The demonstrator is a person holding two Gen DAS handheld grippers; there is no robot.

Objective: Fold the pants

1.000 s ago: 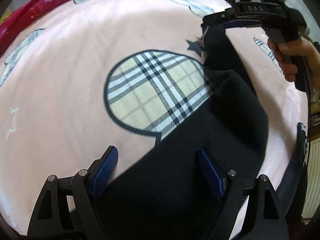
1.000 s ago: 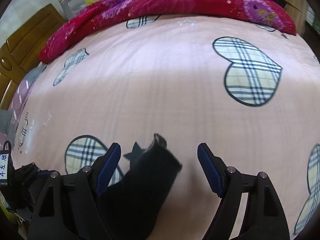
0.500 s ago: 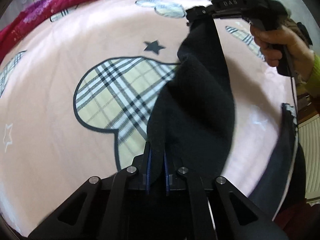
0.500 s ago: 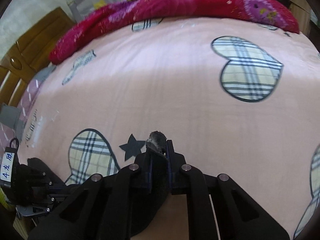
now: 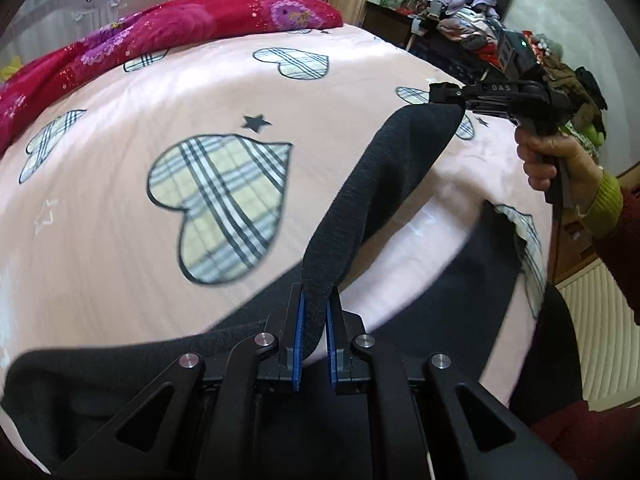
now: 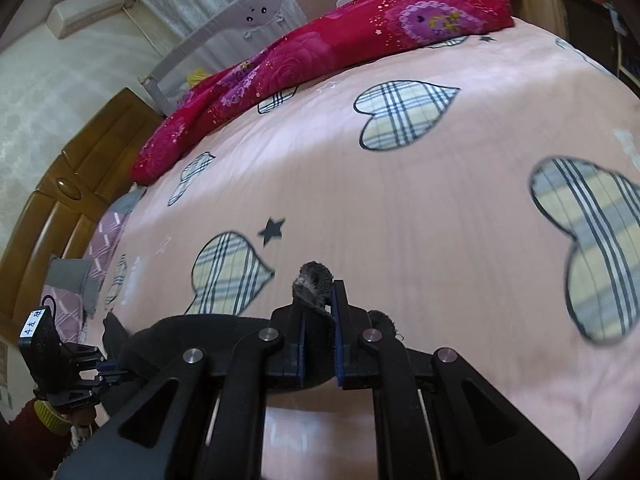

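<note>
The black pants (image 5: 376, 200) hang between my two grippers above a pink bed sheet (image 5: 120, 240). My left gripper (image 5: 314, 344) is shut on one end of the pants' edge. My right gripper (image 6: 320, 336) is shut on the other end, where a grey fabric tip (image 6: 314, 280) sticks out. In the left wrist view the right gripper (image 5: 448, 98) holds the far end up, and the rest of the pants (image 5: 280, 420) droops below. The left gripper also shows in the right wrist view (image 6: 100, 376).
The sheet has plaid hearts (image 5: 224, 204) and stars. A red floral quilt (image 6: 320, 52) lies along the far side. A wooden headboard (image 6: 60, 208) stands at the left. Piled clothes (image 5: 480, 20) and a radiator (image 5: 600, 320) are beyond the bed's right edge.
Both grippers went from open to shut on the pants. They then lifted the pants off the sheet and drew the held edge taut between them.
</note>
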